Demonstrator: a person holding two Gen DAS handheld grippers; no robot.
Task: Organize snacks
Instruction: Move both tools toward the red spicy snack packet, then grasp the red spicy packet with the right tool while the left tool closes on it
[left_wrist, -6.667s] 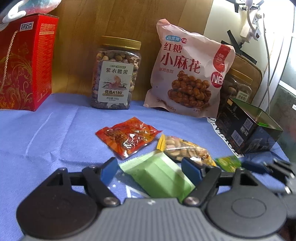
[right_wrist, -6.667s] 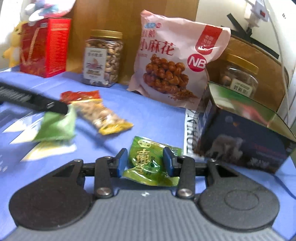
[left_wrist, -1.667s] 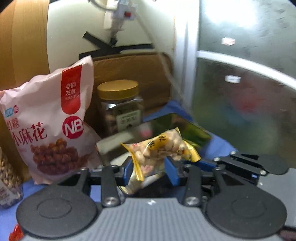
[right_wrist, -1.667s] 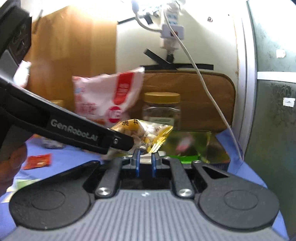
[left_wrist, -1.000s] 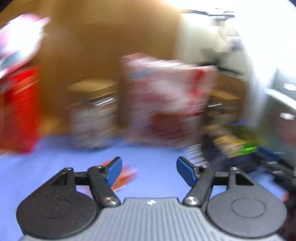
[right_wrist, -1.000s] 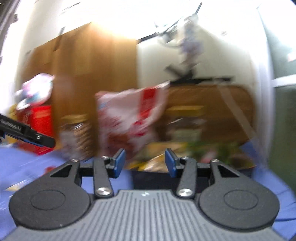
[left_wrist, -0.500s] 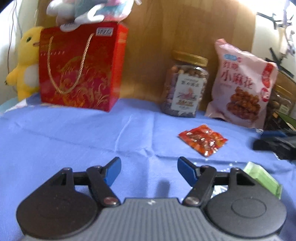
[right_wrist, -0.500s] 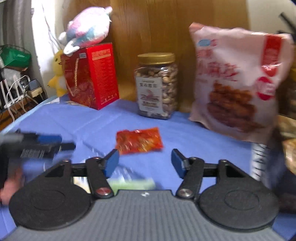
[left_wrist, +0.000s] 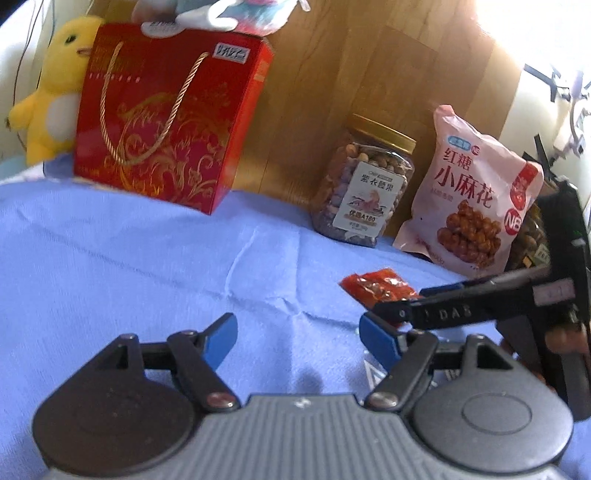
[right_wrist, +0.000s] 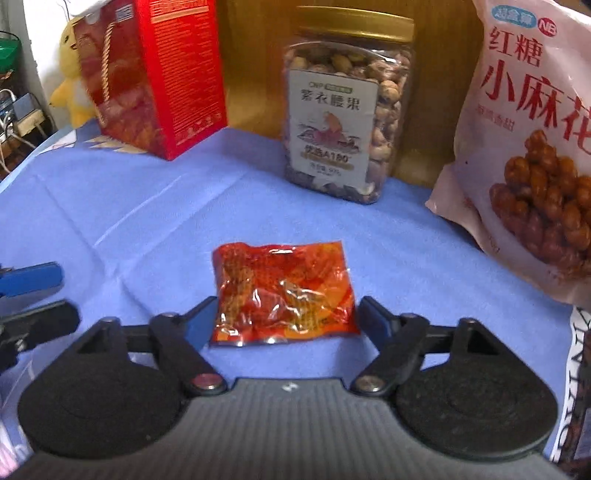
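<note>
Right hand-held gripper (right_wrist: 284, 317) jaws apart and just closing, straddling red snack packet (right_wrist: 282, 290) on tabletop (right_wrist: 147, 206), left hand-held gripper (left_wrist: 295, 338) jaws just widening, empty, nut jar (right_wrist: 347, 107) behind.

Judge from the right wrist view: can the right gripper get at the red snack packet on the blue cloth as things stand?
Probably yes. The right gripper is open, and the red snack packet lies flat between its fingertips on the blue cloth, with nothing across the gap.
</note>
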